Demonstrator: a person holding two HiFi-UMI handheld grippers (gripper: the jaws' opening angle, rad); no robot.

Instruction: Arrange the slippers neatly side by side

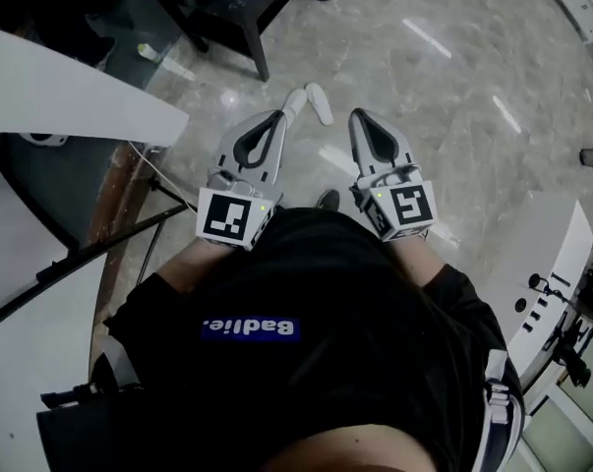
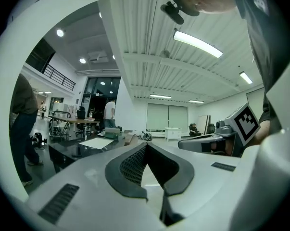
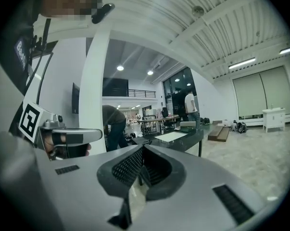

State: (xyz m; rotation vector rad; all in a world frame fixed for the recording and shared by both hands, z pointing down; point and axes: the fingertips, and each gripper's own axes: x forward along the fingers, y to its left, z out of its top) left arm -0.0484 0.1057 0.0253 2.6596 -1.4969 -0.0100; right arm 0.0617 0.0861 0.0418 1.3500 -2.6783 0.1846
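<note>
Though adjacent — slippers point(image 1: 319, 104) in V, apex away

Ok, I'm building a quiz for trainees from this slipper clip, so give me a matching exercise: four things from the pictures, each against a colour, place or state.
Things:
1. slippers
2. left gripper
3. table
4. shirt

Descriptions:
A. black, with a blue patch
B. white, on the floor, lying at an angle to each other
C. shut, nothing between its jaws
D. dark legs, standing beyond the slippers

Pairs: 1-B; 2-C; 3-D; 4-A
</note>
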